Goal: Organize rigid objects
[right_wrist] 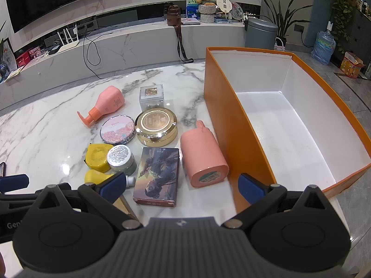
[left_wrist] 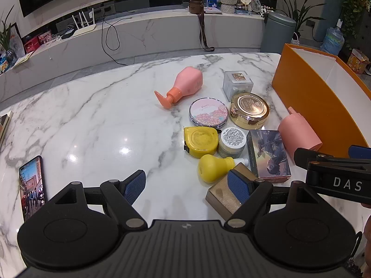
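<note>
A cluster of objects lies on the marble table (left_wrist: 92, 120): a pink pump bottle (left_wrist: 183, 85) (right_wrist: 106, 104), a clear cube box (left_wrist: 237, 83), a floral compact (left_wrist: 208, 113), a gold tin (left_wrist: 250, 110) (right_wrist: 156, 125), a yellow tape measure (left_wrist: 200, 140), a small jar (left_wrist: 233, 141), a yellow bulb-shaped bottle (left_wrist: 214, 167), a picture box (right_wrist: 157, 176), a pink cylinder (right_wrist: 204, 159) and a brown box (left_wrist: 223, 195). An empty orange box (right_wrist: 234, 120) stands to their right. My left gripper (left_wrist: 187, 185) is open, its right finger over the brown box. My right gripper (right_wrist: 183, 188) is open above the picture box and pink cylinder.
A phone (left_wrist: 31, 185) with its screen lit lies near the table's left front edge. Beyond the table runs a low marble TV bench (left_wrist: 139, 30) with cables, a router and ornaments. A grey bin (right_wrist: 260, 33) and plants stand at the back right.
</note>
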`<action>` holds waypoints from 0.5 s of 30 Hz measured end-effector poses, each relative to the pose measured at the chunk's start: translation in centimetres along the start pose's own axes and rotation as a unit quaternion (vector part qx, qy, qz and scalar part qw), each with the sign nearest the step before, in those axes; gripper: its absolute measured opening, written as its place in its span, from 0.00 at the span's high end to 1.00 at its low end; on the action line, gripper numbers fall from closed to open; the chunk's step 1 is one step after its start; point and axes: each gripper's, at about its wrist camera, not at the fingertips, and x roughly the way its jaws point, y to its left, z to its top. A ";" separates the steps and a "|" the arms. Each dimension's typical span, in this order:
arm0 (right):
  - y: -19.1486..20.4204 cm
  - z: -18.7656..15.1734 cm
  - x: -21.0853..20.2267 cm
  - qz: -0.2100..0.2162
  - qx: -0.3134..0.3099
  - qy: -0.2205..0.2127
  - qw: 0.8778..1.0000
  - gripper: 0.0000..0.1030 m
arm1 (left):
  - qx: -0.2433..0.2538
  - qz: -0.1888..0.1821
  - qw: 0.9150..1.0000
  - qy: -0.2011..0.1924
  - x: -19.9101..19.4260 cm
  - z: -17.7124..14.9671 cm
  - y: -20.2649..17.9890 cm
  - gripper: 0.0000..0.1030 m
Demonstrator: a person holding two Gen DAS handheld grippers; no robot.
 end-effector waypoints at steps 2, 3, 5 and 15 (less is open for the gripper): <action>0.0 0.0 0.0 0.000 0.000 0.000 1.000 0.02 | 0.000 0.000 1.000 0.000 0.0 0.0 0.0 0.09; 0.0 0.0 0.0 0.000 0.000 0.000 1.000 0.02 | 0.000 0.000 1.000 0.000 0.0 0.0 0.0 0.09; 0.0 0.0 0.0 0.000 0.000 0.000 1.000 0.02 | -0.001 0.000 1.000 0.001 0.0 0.0 0.0 0.09; 0.0 0.0 0.0 -0.001 0.000 0.000 1.000 0.02 | 0.000 -0.001 1.000 0.001 0.0 0.0 0.0 0.09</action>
